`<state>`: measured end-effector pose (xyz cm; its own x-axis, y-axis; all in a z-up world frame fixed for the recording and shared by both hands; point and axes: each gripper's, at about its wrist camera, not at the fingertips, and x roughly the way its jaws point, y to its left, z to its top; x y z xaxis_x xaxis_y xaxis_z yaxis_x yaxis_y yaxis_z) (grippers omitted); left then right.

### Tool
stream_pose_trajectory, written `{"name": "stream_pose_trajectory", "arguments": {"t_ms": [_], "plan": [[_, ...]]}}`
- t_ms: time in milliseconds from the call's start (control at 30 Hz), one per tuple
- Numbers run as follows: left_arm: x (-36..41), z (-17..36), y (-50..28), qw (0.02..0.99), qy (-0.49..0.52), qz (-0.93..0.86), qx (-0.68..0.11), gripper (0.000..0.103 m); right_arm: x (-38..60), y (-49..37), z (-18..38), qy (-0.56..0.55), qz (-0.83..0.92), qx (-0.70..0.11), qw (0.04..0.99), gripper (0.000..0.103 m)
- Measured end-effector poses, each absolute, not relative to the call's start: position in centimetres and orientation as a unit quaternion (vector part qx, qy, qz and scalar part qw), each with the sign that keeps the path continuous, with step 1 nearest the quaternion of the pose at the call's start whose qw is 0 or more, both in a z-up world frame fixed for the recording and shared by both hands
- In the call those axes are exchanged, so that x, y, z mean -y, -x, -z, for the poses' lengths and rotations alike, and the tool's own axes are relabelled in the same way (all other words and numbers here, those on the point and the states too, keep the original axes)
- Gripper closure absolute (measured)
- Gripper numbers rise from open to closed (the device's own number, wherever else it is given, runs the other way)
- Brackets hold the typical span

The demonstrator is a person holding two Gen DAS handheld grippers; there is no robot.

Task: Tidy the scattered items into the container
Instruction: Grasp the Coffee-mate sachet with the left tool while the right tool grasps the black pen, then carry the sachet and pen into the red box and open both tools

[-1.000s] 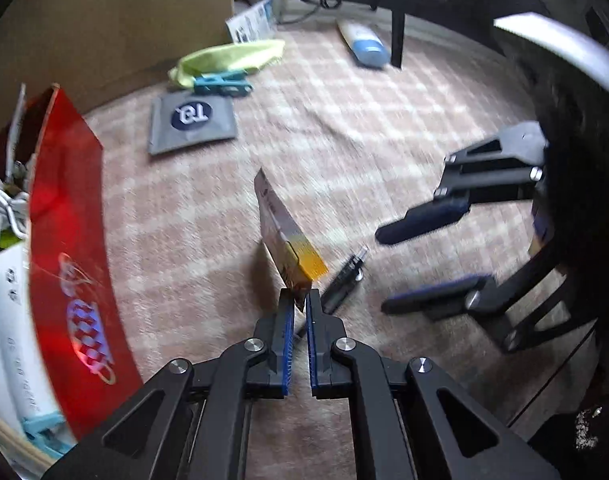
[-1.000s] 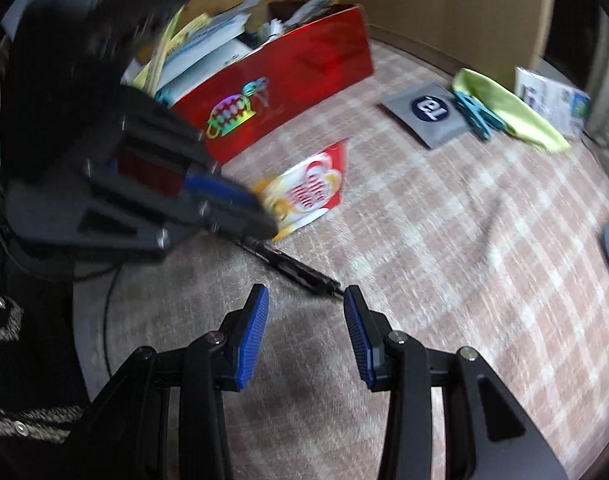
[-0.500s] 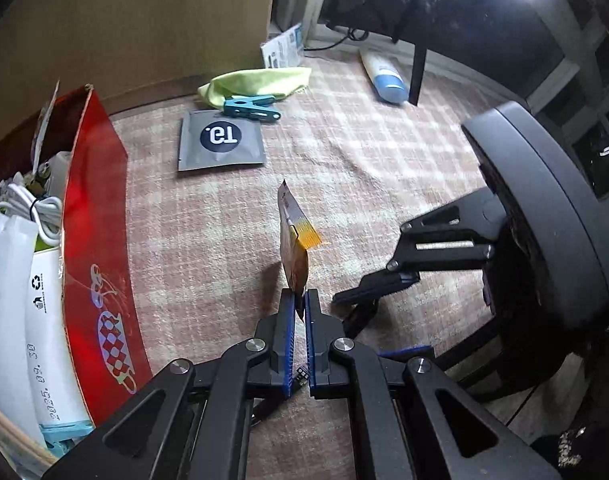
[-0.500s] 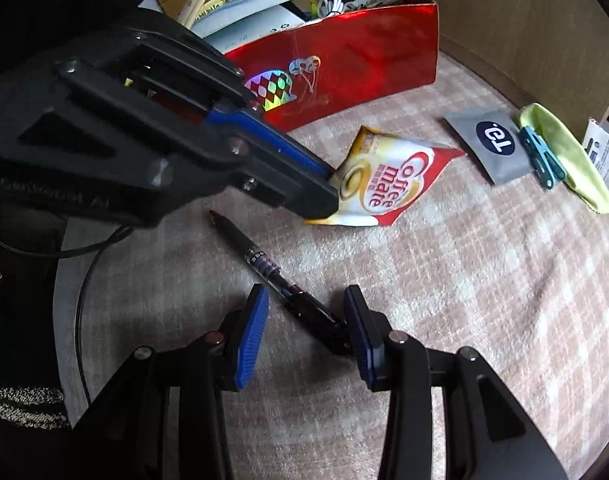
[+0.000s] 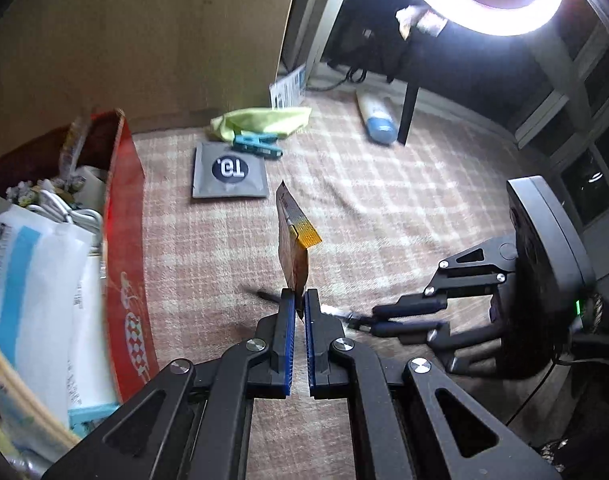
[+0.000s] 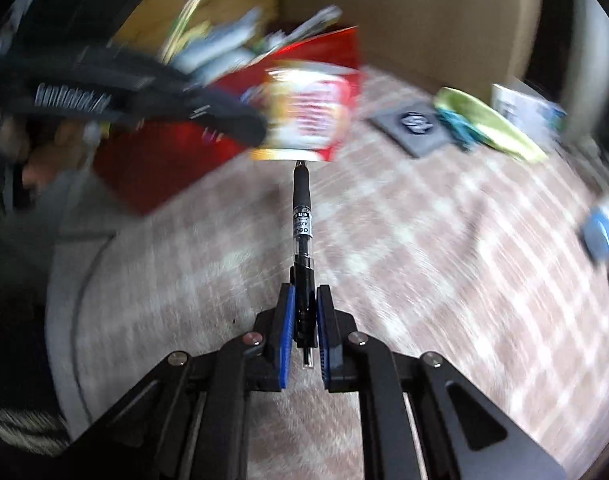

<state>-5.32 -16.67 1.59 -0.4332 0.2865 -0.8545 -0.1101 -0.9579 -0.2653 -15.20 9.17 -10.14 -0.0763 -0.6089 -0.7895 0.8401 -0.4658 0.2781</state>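
Above a checked cloth, the left gripper (image 5: 299, 300) pinches a light, floppy sachet (image 5: 292, 240) by its bottom edge; the right gripper (image 6: 304, 308) clamps a stiff, slim pen (image 6: 302, 216) near its rear end. Both look easy to carry. Beside them, the red container (image 5: 124, 216) is crowded, leaving little open room inside.

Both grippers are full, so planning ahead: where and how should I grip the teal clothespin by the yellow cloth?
Grip the teal clothespin across its narrow width at mid-body, coming from above. It lies flat and long on the checked cloth, one end against the yellow cloth and near the grey sachet, so a side approach looks crowded.
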Motion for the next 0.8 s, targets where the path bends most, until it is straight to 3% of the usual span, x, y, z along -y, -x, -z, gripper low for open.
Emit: {"name": "stream_pose_trajectory", "arguments": {"t_ms": [300,533,800], "plan": [[18.1,-6.3,1.2,0.112,0.459,-0.875,0.109,0.099,-11.8,16.4,6.4,-0.445,0.754,0.026,0.481,0.092],[22.8,-10.4,-4.3,0.054,0.405,-0.906,0.113,0.099,-7.8,16.3,1.6,-0.402,0.760,0.010,0.510,0.092],[31.2,-10.7,-10.5,-0.064,0.380,-0.913,0.132,0.099,1.9,17.4,-1.5,-0.364,0.752,-0.080,0.544,0.092]]}}
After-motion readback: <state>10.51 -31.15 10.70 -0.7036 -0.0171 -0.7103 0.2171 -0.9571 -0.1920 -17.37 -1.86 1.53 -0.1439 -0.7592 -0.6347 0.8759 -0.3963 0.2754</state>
